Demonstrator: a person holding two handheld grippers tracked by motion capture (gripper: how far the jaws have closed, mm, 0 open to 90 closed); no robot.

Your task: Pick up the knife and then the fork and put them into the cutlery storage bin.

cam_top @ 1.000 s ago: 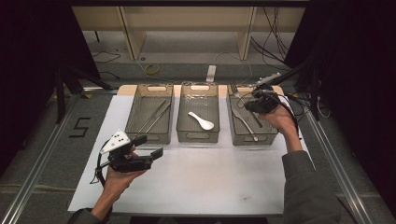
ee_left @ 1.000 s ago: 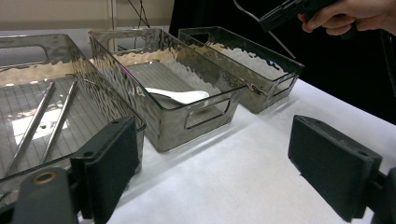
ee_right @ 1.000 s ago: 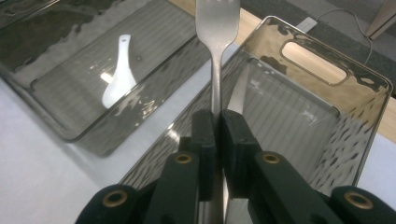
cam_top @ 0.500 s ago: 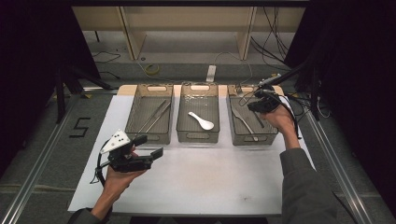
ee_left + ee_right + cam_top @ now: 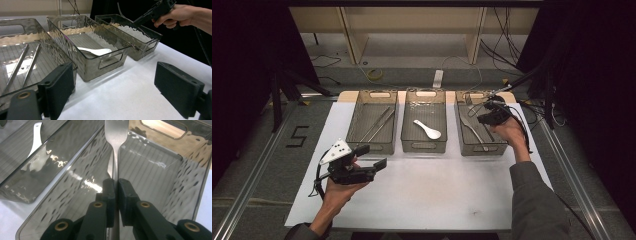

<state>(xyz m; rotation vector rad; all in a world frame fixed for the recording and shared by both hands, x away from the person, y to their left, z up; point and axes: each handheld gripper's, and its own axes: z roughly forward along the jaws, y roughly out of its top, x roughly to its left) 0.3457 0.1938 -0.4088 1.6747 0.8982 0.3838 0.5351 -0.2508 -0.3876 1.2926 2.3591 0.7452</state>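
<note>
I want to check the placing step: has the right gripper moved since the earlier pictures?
Yes. The right gripper, shut on a fork, has shifted nearer in the high view, from the far end of the right bin toward its middle, apparently lower.

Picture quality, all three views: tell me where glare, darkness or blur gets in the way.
High view: dark surround, white mat evenly lit, bins legible. Left gripper view: own pads softly blurred up close, rippled middle bin sharp. Right gripper view: bright glints on the right bin's wall; the fork clamped in the right gripper stays sharp.
</note>
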